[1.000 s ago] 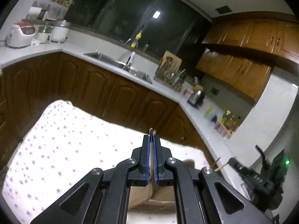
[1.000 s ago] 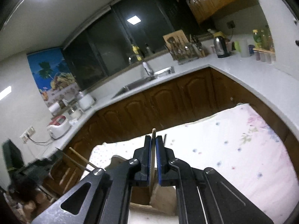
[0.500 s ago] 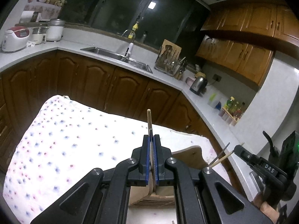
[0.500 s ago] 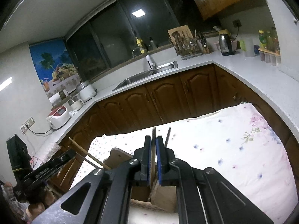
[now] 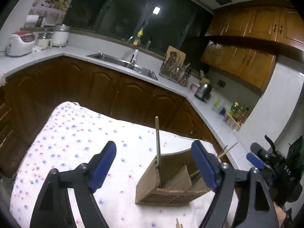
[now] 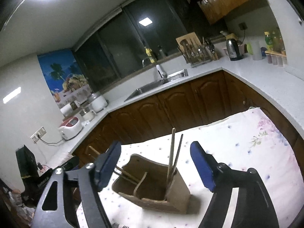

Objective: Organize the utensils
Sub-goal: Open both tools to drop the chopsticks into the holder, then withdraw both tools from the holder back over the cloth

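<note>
A brown wooden utensil holder (image 5: 171,186) with inner compartments stands on a dotted white tablecloth (image 5: 76,142). Two chopsticks (image 5: 157,142) stand upright in one corner compartment; other chopsticks (image 5: 227,151) lean out at the opposite side. My left gripper (image 5: 155,169) is open and empty just above the holder. In the right wrist view the holder (image 6: 157,186) sits between the fingers of my open, empty right gripper (image 6: 159,167), with the upright chopsticks (image 6: 173,155) in its right compartment. The other gripper shows at each view's edge.
A chopstick tip lies on the cloth at the bottom edge (image 5: 178,224). Fork tines (image 6: 117,225) show at the right wrist view's bottom edge. Brown kitchen cabinets (image 5: 114,91), a sink (image 5: 123,62) and a cluttered counter run behind the table.
Both grippers were shut on chopsticks over the holder; both have opened wide and the chopsticks now stand in the holder on their own.
</note>
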`<state>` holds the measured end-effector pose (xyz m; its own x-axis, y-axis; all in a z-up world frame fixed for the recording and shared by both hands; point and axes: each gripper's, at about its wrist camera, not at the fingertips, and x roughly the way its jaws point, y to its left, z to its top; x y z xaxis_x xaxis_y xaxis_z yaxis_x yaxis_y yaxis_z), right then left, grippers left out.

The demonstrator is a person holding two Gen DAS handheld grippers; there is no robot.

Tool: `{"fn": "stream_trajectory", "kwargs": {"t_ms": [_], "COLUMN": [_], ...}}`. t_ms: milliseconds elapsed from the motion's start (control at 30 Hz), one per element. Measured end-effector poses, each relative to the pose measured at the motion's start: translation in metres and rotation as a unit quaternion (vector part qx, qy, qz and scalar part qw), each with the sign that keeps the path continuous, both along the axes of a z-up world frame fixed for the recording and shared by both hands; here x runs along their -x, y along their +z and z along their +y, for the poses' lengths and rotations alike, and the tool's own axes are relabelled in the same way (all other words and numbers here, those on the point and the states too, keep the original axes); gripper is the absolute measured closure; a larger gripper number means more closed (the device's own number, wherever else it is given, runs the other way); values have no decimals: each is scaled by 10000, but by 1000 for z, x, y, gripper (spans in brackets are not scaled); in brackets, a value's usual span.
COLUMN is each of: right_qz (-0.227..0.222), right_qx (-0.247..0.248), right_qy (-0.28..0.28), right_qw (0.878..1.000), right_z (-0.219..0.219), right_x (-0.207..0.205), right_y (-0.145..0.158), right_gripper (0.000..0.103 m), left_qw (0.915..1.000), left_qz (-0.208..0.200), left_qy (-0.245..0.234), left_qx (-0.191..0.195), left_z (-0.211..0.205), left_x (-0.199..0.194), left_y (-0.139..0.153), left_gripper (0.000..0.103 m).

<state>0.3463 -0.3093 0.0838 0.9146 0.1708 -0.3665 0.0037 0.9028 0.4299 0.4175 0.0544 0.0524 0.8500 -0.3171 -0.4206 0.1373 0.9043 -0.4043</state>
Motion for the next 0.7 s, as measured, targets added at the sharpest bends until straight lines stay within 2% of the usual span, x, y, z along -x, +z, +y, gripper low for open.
{"fn": "stream_trajectory", "kwargs": {"t_ms": [133,233,333,467,700], "right_qz": [-96,-96,-11,101,460], "right_qx": [-52,-64,103,233,322], "right_qy": [-55,-78,-126,-157,-88], "right_qw": [9999,9999,9999,9996,9984], "right_z": [2,5,12,19,26], "right_x": [23,44,67,94,138], "right_y": [2,-1,-6,-14,-36], "right_gripper": [6,5,5,5,5], "left_qw": [10000,9994,9985,9970,9956], "left_qz": [42,52,17,180,378], "left_qy": [74,159,166,133,83], "left_qx": [-45,-302,-523,-745,-852], "left_z": [4,4,3,-1,3], "left_x": [34,63,93,129,181], "left_y": [-6,-11,-13,-17,-12], "left_gripper": [13,5,5,5,5]}}
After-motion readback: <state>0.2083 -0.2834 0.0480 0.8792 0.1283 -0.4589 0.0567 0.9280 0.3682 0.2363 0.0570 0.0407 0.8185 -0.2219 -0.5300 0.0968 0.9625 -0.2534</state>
